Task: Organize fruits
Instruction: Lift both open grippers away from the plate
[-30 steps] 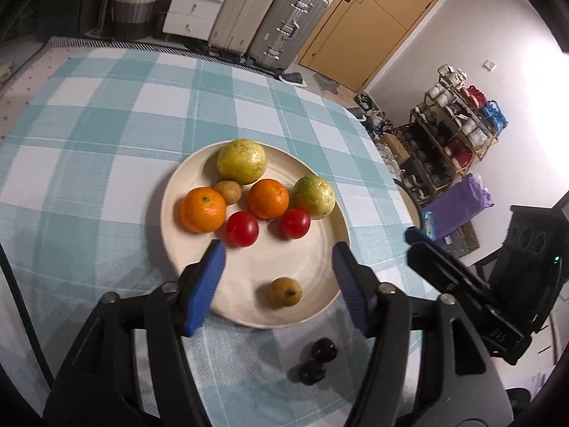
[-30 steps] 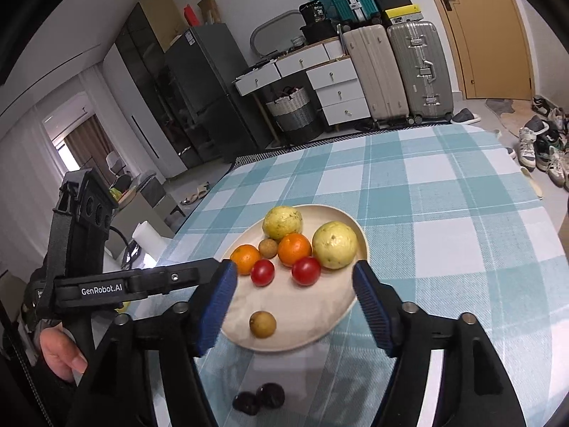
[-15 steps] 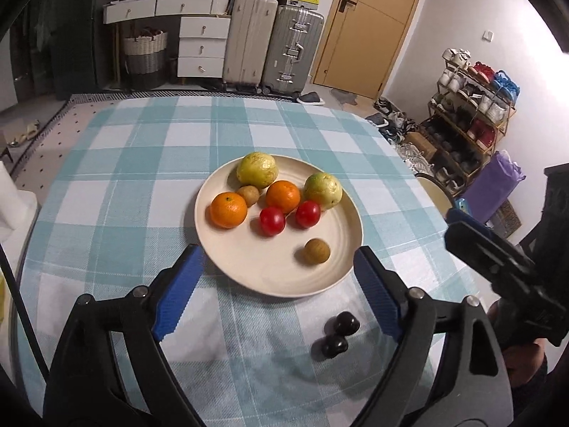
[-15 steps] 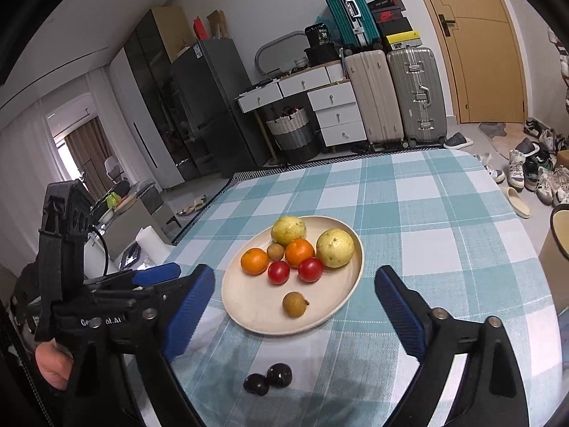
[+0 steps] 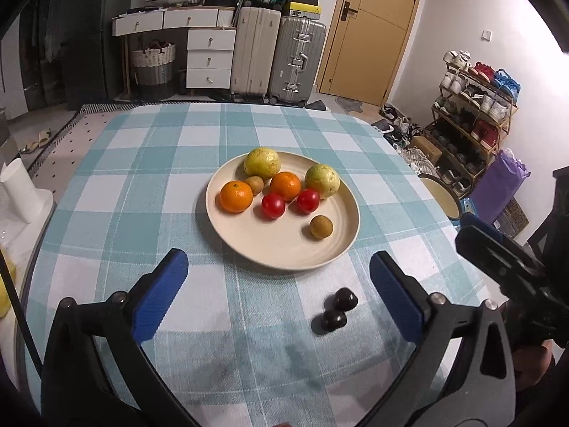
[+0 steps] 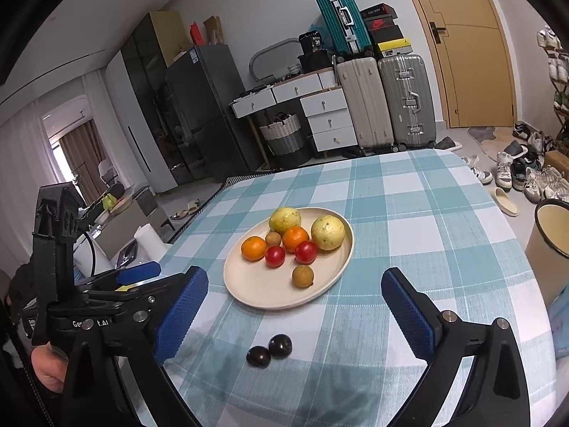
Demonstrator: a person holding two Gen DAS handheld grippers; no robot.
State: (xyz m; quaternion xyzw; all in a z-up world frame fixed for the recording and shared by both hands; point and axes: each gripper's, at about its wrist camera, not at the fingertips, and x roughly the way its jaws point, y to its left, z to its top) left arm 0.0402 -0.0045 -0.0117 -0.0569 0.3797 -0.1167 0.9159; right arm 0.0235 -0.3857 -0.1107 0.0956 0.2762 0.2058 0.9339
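A cream plate [image 5: 227, 229] [image 6: 245, 286] on the checked tablecloth holds two yellow-green guavas [image 5: 262, 162], two oranges [image 5: 235, 196], two red tomatoes [image 5: 273, 205] and two small brown fruits [image 5: 321, 226]. Two dark plums [image 5: 336, 310] [image 6: 270, 350] lie on the cloth in front of the plate. My left gripper [image 5: 279, 288] is open and empty, held back over the near cloth. My right gripper [image 6: 295, 309] is open and empty, also short of the plate. Each gripper shows at the edge of the other's view.
A white paper roll [image 5: 19, 190] stands off the table's left edge. A cream bucket [image 6: 551, 238] stands on the floor to the right. Suitcases [image 5: 277, 60], drawers and a shoe rack [image 5: 473, 114] line the room behind.
Both grippers have opened wider and pulled back and up from the plate. The small brown fruit now lies loose on the plate's near right side.
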